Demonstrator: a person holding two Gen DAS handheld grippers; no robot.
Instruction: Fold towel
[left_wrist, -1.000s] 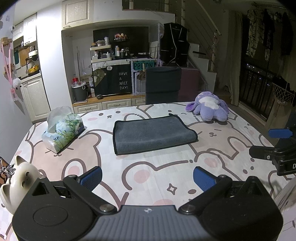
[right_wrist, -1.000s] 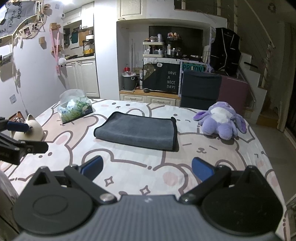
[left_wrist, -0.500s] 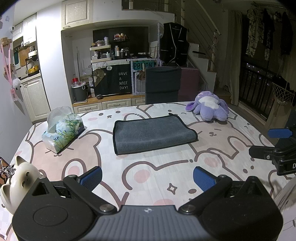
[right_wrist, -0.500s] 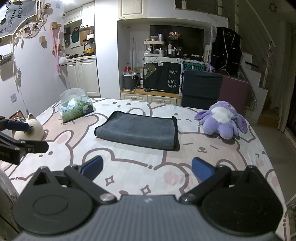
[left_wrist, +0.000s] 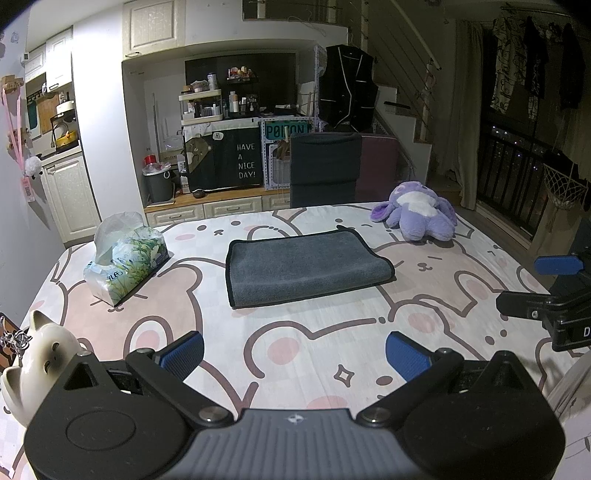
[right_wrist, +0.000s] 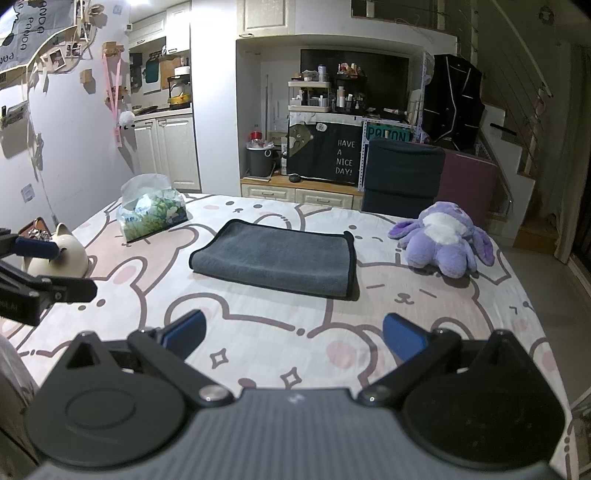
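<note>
The towel (left_wrist: 306, 267) is grey, napped matt cloth with a darker stitched edge. Under it the counter (left_wrist: 295, 339) wears a smooth printed cloth. The cat figurine (left_wrist: 40, 354) looks glossy, like glazed ceramic. The tissue pack (left_wrist: 127, 260) is shiny plastic film. The purple toy (right_wrist: 443, 238) is fuzzy plush.

Indoor artificial light, source overhead at far left; white wall (right_wrist: 214, 110) there is bright, near glare. Room dims toward the right; stairs (left_wrist: 417, 122) and balcony side murky. Table (left_wrist: 295, 332) evenly lit, soft shadows. Towel (right_wrist: 273, 256) casts a thin shadow on its right edge. Strong fisheye bending and dark vignette at corners. Focus sharp, no motion blur.
</note>
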